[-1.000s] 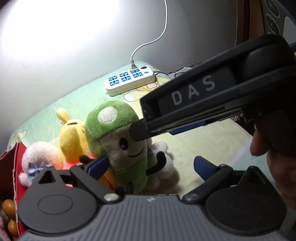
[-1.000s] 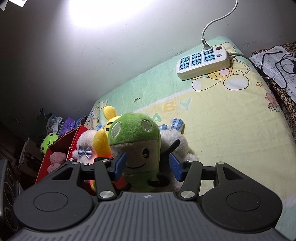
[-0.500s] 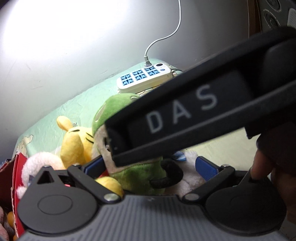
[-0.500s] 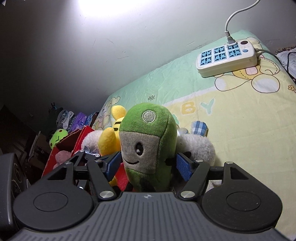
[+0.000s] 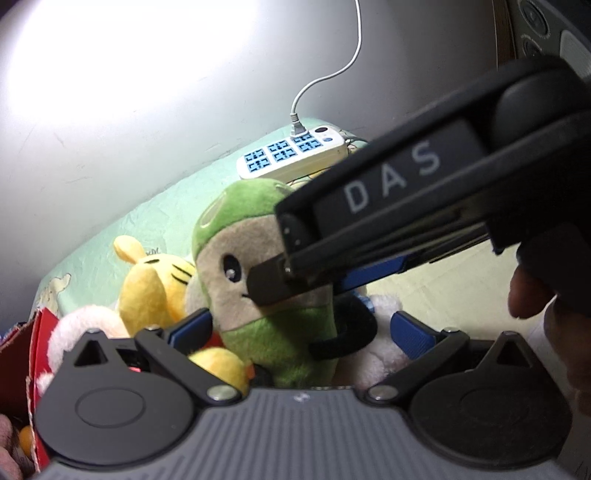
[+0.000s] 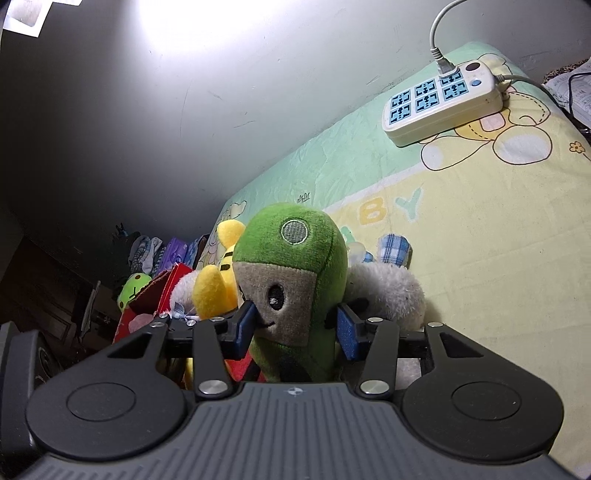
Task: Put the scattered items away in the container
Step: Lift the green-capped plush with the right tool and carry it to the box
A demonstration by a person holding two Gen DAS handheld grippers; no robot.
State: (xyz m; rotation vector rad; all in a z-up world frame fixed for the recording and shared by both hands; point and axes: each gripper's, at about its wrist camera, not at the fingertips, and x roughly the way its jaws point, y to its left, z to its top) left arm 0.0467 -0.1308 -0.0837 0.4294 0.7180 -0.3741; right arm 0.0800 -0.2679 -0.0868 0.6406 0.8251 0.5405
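Green plush toy (image 6: 291, 273): upright among other toys
Right gripper (image 6: 295, 326): just closed, pads squeezing its face
Left gripper (image 5: 299, 330): spread wide, grasping nothing

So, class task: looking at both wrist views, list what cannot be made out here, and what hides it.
- Green and grey plush toy: mouth hidden by the right tongs, left wrist view.
- Red cardboard box: contents mostly hidden by the plush pile, right wrist view.
- White fluffy plush: face hidden behind the green toy, both views.

A bright light glare (image 6: 207, 22) washes the grey wall (image 6: 155, 122) behind the bed (image 6: 498, 229).
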